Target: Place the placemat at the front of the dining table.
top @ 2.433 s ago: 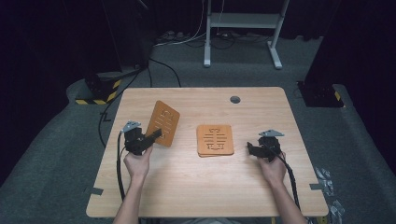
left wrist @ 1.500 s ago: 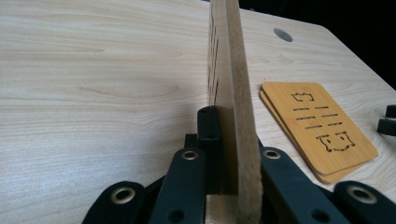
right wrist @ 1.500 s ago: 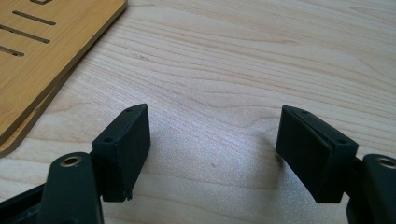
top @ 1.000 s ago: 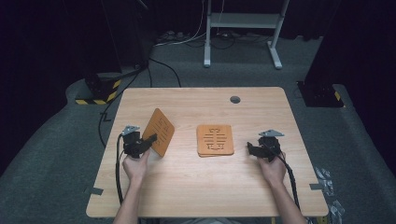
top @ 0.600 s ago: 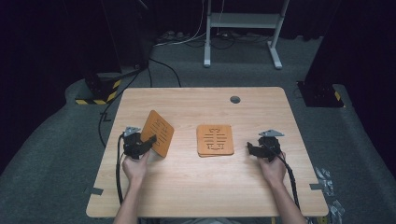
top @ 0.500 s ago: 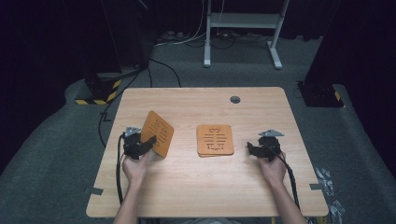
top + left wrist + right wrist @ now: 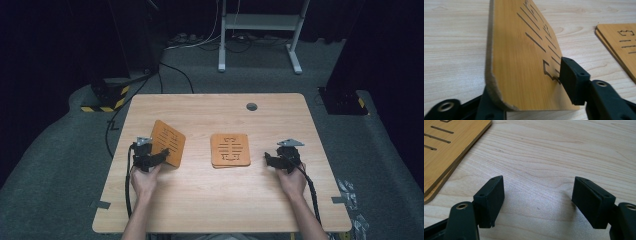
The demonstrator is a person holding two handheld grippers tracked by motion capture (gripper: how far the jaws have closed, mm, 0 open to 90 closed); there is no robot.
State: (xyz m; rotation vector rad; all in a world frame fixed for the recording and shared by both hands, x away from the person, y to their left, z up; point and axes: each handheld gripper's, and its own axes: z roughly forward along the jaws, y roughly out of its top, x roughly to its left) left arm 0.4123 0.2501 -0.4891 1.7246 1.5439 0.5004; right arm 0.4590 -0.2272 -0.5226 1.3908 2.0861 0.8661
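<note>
Your left hand-held gripper [image 7: 159, 156] is clamped on a slotted wooden coaster [image 7: 524, 57], holding it tilted up off the tabletop [image 7: 210, 200] at the left side. Your right hand-held gripper [image 7: 537, 202] rests low over bare wood with its jaws spread wide, grasping nothing. A stack of matching coasters [image 7: 230, 150] lies flat at the tabletop's middle, between your hands.

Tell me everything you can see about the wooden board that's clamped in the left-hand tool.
The wooden board is a thin, orange-brown square with rounded corners, a pale fibrous edge and slots cut through it. It is tilted up off the table, clamped at one corner between the jaws of the left gripper. It stands left of, and apart from, the flat boards.
</note>
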